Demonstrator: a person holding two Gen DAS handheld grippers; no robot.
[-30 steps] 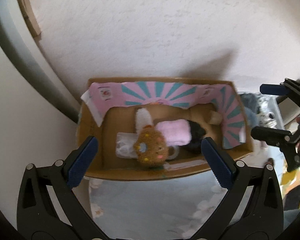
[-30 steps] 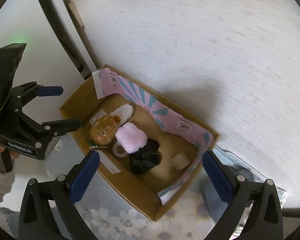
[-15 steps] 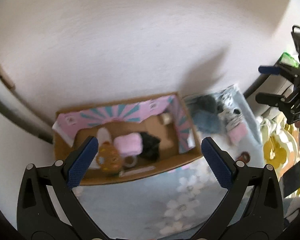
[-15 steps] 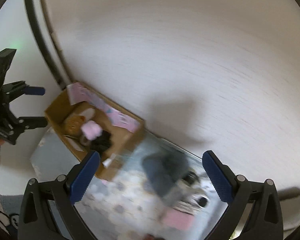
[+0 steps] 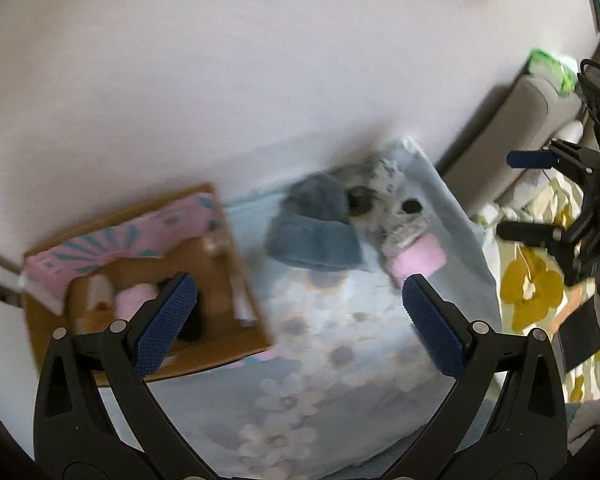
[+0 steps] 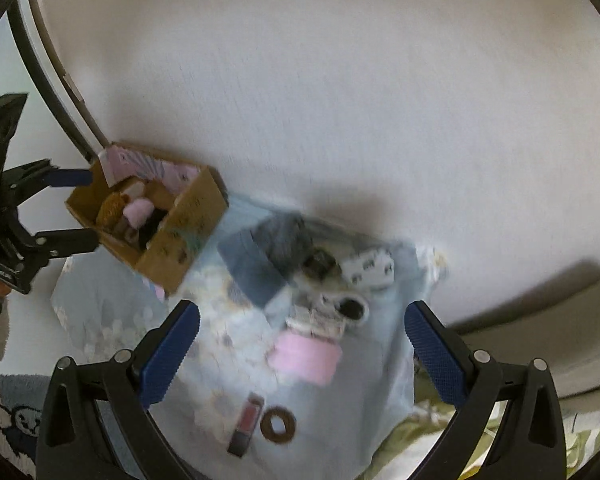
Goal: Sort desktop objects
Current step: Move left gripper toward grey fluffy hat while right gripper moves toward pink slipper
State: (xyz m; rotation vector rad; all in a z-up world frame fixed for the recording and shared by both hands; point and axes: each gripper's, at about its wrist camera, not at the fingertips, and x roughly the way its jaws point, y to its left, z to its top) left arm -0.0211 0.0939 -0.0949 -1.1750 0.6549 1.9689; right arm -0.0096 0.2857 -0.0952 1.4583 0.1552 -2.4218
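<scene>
**Transit From Box To Unsorted Pile**

Since the earlier frames both views have swung away from the box (image 5: 148,280) toward the pile on the floral cloth (image 6: 340,420). The left gripper (image 5: 296,320) and right gripper (image 6: 300,344) are both spread wide and carry nothing.

Step in hand, as judged: reach for the next item. The next move calls for lowering one gripper over a single item and closing on it.

Count on the cloth, blurred: one blue-grey hat (image 5: 312,236), one pink block (image 6: 304,356), one brown ring (image 6: 278,424), one lipstick-like tube (image 6: 246,424). One box sits at the cloth's left, against the wall.
</scene>
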